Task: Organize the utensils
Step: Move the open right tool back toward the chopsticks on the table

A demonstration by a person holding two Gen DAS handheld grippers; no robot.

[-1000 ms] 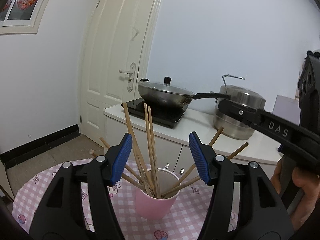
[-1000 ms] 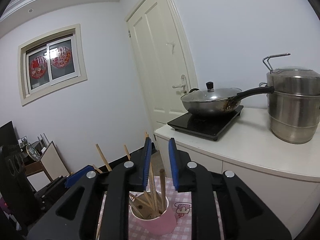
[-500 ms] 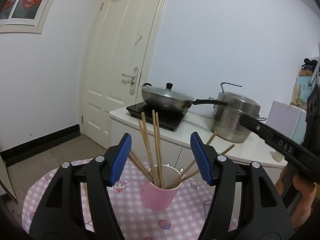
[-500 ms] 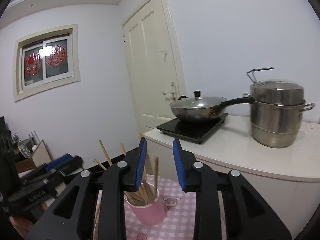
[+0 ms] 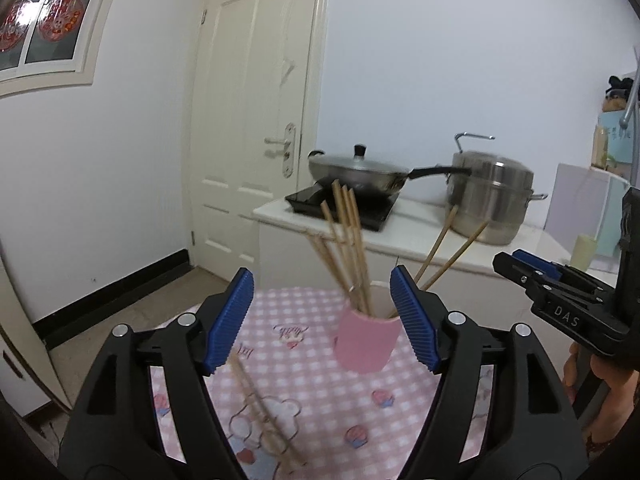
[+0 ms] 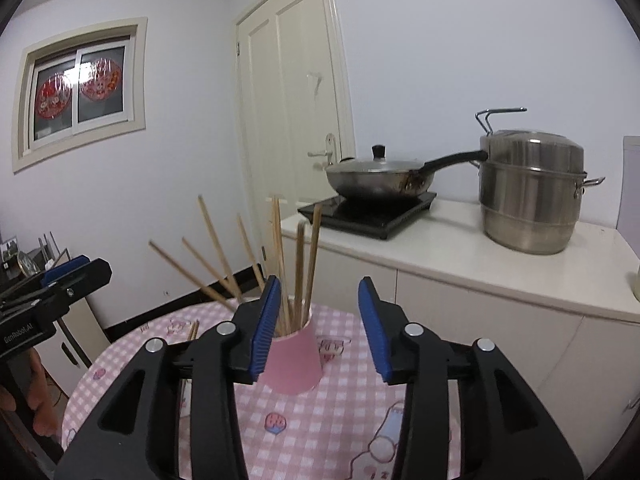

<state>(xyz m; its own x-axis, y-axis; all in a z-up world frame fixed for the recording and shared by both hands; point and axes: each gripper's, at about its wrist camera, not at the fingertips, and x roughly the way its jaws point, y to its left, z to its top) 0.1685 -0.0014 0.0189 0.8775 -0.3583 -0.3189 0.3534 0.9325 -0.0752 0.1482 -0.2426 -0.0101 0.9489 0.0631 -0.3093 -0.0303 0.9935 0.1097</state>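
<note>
1. Walls of pale blue-white and a cream panelled door [image 5: 256, 120] fill the background we see in both wrist views; a window [image 6: 78, 88] with two red round decorations sits high on the wall left of the door.
2. Counter [image 6: 460, 248], white, stands beyond the table and carries a black induction hob [image 6: 368, 212] with a lidded steel wok [image 6: 378, 178] on it, and beside that a stacked stainless steamer pot [image 6: 532, 192].
3. Table [image 5: 320, 392], round, is covered with a pink checked cloth printed with cartoon figures.
4. Our left gripper [image 5: 322, 322] has just been opening; its blue-padded jaws stand wide apart with nothing between them, framing the cloth in front of the cup.
5. Our right gripper [image 6: 318, 328] has also just been opening; its jaws stand apart and grip nothing, and the cup appears between them but farther off, untouched by the pads.
6. A pink cup [image 5: 366, 340] stands upright on the cloth near the table's far side.
7. Wooden chopsticks [image 5: 348, 248] stand in the cup, fanned out: several lean one way in a bunch, others tilt the opposite way.
8. Two more loose chopsticks [image 5: 264, 408] lie flat on the cloth, close together, apart from the cup, below the left gripper's left jaw.
</note>
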